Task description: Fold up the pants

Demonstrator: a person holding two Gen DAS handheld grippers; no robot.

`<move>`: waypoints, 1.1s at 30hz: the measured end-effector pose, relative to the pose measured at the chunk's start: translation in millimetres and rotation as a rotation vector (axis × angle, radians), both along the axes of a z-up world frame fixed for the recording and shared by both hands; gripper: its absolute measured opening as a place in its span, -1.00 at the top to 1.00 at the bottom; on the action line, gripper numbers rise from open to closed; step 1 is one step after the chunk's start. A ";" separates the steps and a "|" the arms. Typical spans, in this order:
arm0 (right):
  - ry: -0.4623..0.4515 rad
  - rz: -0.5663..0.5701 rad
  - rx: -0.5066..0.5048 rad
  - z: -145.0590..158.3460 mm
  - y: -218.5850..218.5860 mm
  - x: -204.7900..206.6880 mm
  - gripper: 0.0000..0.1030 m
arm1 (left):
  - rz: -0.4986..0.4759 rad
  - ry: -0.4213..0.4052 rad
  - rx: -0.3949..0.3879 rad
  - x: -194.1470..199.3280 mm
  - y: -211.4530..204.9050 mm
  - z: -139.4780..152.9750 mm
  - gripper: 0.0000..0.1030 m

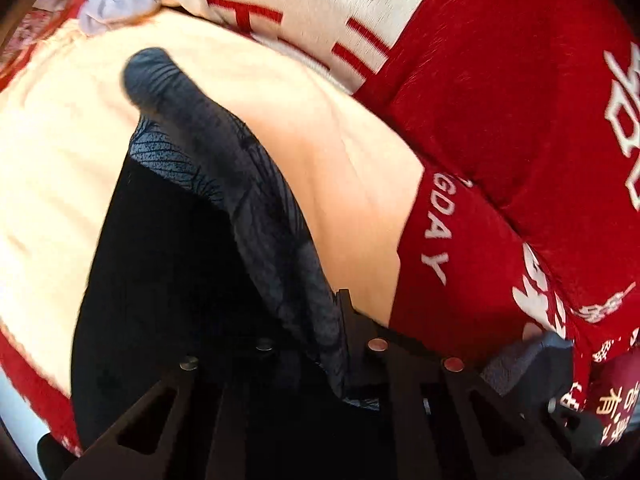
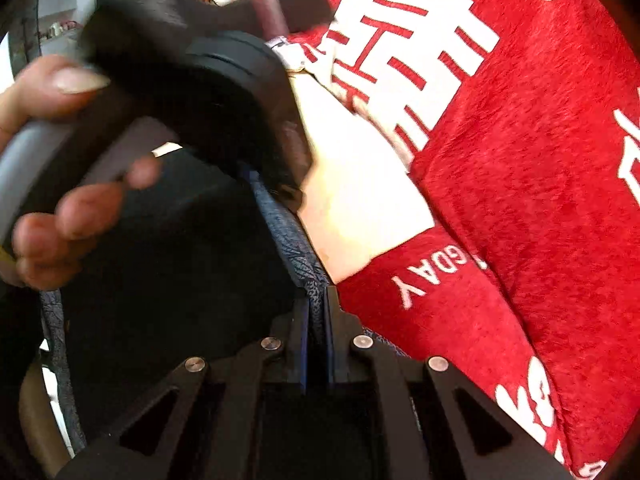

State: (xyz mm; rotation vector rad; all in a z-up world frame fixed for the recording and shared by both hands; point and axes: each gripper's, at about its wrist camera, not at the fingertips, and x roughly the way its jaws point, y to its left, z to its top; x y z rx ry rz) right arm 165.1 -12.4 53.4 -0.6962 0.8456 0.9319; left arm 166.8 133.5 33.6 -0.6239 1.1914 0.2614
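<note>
Both claws are pinching the same gray edge of the dark pants [image 1: 248,184]. The right claw [image 2: 318,304] is clamped on it, and the left claw [image 1: 336,320] is too. From each claw, the edge is running straight ahead over the cream sheet [image 1: 60,140], with the 2 claws sitting near each other.

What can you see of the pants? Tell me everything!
The pants are black, soft cloth, with a grey-blue band with a crinkly line pattern along one edge. They lie bunched on a cream and red blanket. The left gripper and the right gripper are both shut on that band, pulling it into a ridge between them. The band's far end loops round. No legs or pockets show.
</note>
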 end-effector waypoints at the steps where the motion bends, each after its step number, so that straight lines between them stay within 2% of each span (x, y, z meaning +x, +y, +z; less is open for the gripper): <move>1: 0.010 -0.006 -0.004 0.7 -2.0 -0.8 0.61 | 0.004 -0.002 0.005 -3.7 -4.2 3.7 0.75; 2: 0.011 -0.016 -0.014 2.7 -4.2 -1.4 0.38 | 0.006 -0.002 0.013 -9.2 -8.1 3.4 0.77; 3: 0.007 -0.027 -0.021 4.5 -7.3 -0.9 -0.29 | 0.012 -0.005 0.015 -17.0 -10.8 2.9 0.77; 4: 0.000 -0.032 -0.016 7.2 -10.7 0.7 -0.72 | 0.017 -0.009 0.010 -22.7 -10.3 2.7 0.78; 7: 0.003 -0.036 0.001 13.4 -15.7 9.4 -0.74 | 0.032 -0.015 -0.004 -28.7 -12.3 -0.4 0.78; 10: 0.052 -0.010 -0.071 -2.2 -5.9 21.5 -0.75 | 0.032 -0.015 -0.009 -28.0 -12.5 4.3 0.78; 11: 0.059 0.009 -0.134 -13.6 -1.1 23.1 -0.73 | 0.029 -0.019 -0.011 -28.9 -12.6 7.6 0.78; 12: 0.081 0.026 -0.163 -19.5 -0.5 22.4 -0.36 | 0.021 -0.028 -0.015 -30.3 -13.0 13.0 0.78; 13: 0.132 0.028 -0.176 -22.0 0.8 24.4 0.33 | 0.013 -0.036 -0.020 -32.4 -13.3 17.0 0.78; 15: 0.126 0.010 -0.146 -9.2 -3.1 18.4 0.59 | 0.004 -0.054 -0.021 -39.5 -13.8 25.6 0.78; 16: 0.101 0.016 -0.103 6.4 -8.3 8.0 0.69 | 0.000 -0.067 -0.022 -45.1 -13.8 30.6 0.78; 19: 0.039 0.005 -0.049 35.0 -23.7 -23.2 0.75 | -0.017 -0.117 -0.043 -69.2 -14.6 48.3 0.78; 21: -0.034 -0.004 -0.020 53.5 -35.1 -60.9 0.76 | -0.034 -0.154 -0.052 -93.1 -16.3 60.1 0.78; 25: -0.104 -0.034 0.016 65.5 -42.7 -117.9 0.77 | -0.060 -0.185 -0.070 -152.0 -19.3 62.6 0.78; 29: -0.124 -0.046 -0.032 36.1 -38.2 -184.7 0.77 | -0.044 -0.161 -0.112 -202.3 -11.2 32.9 0.78; 33: -0.089 -0.084 -0.105 -15.9 -28.2 -215.4 0.77 | 0.001 -0.090 -0.199 -240.8 6.2 -15.8 0.78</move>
